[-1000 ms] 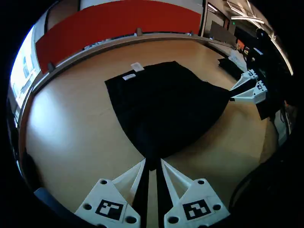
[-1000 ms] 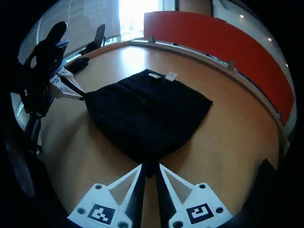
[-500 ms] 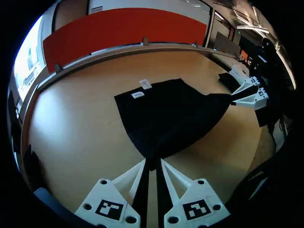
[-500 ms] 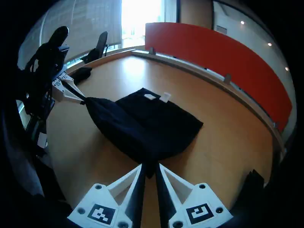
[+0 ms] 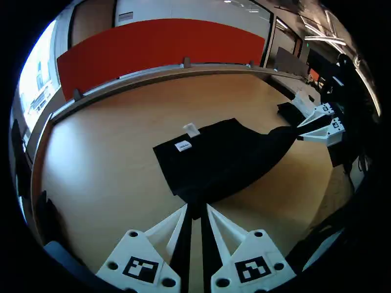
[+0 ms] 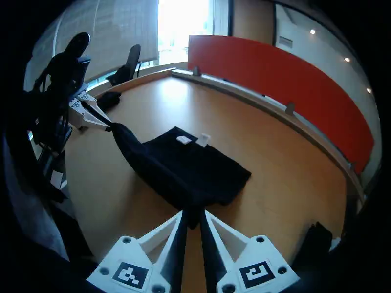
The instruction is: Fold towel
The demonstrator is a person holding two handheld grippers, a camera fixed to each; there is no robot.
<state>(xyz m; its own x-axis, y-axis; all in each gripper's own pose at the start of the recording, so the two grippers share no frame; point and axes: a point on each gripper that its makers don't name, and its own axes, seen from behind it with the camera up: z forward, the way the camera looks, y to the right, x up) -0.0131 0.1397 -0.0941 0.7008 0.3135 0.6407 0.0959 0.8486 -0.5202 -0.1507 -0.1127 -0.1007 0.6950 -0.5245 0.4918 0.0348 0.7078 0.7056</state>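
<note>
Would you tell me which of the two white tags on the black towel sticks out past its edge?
The farther tag in the left gripper view: it projects off the towel's far edge. The nearer tag lies flat on the black fabric.

Matt black cloth towel [image 5: 220,156]; smooth, lightly glossy wooden table [image 5: 97,161].

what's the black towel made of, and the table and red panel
The towel looks like soft matte cloth: it sags and creases where lifted. The table is smooth light wood or wood-look laminate, with sheen. The red panel is flat and matte, perhaps fabric-covered; unclear.
</note>
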